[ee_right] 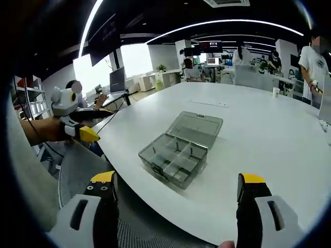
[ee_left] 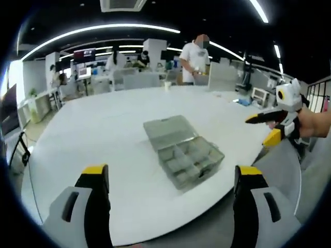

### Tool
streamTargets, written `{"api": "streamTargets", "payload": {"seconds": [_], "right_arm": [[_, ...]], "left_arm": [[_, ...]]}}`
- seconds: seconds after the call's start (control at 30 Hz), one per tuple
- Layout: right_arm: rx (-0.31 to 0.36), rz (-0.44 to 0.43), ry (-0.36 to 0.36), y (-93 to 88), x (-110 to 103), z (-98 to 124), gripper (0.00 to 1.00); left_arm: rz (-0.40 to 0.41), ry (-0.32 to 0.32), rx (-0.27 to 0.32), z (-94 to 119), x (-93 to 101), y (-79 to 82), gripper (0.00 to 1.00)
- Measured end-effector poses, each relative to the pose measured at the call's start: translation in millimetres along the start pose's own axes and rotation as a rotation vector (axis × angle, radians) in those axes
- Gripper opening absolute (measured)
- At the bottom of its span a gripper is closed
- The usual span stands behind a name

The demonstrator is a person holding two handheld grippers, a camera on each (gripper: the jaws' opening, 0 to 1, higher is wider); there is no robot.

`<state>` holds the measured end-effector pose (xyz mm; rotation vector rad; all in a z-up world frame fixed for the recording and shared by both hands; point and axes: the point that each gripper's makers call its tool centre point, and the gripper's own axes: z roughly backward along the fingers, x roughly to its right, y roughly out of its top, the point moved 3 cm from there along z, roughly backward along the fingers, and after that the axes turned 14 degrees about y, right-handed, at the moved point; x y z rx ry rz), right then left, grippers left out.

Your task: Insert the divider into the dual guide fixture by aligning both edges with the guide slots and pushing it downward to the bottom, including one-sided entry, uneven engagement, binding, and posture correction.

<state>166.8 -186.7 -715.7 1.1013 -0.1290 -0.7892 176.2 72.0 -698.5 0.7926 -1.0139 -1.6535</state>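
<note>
Sitting open near the white desk's point(ee_left: 103, 129) edge, the clear compartment box point(ee_left: 183, 150) has bare desk around it; both claws, left point(ee_left: 173, 178) and right point(ee_right: 176, 186), hover spread apart, holding nothing.

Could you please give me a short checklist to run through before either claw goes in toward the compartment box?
1. Box lid open: ok; the compartment box lies open on the white table.
2. Left claw open, empty: ok.
3. Right claw open, empty: ok.
4. Both claws apart from the box: ok.
5. Loose divider located: cannot tell; none is distinguishable.
6. Guide slots clear: cannot tell; too small to see.
</note>
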Motion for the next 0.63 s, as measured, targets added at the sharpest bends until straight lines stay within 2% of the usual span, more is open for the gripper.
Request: {"api": "streamTargets", "payload": {"seconds": [0.27, 0.63], "right_arm": [[-0.005, -0.016, 0.002, -6.5, 0.4, 0.5, 0.95], [-0.001, -0.015, 0.007, -6.4, -0.1, 0.7, 0.94]], "left_arm": [[0.007, 0.004, -0.009, 1.3, 2.3, -4.9, 0.99], [0.023, 0.013, -0.013, 1.6, -0.8, -5.4, 0.99]]}}
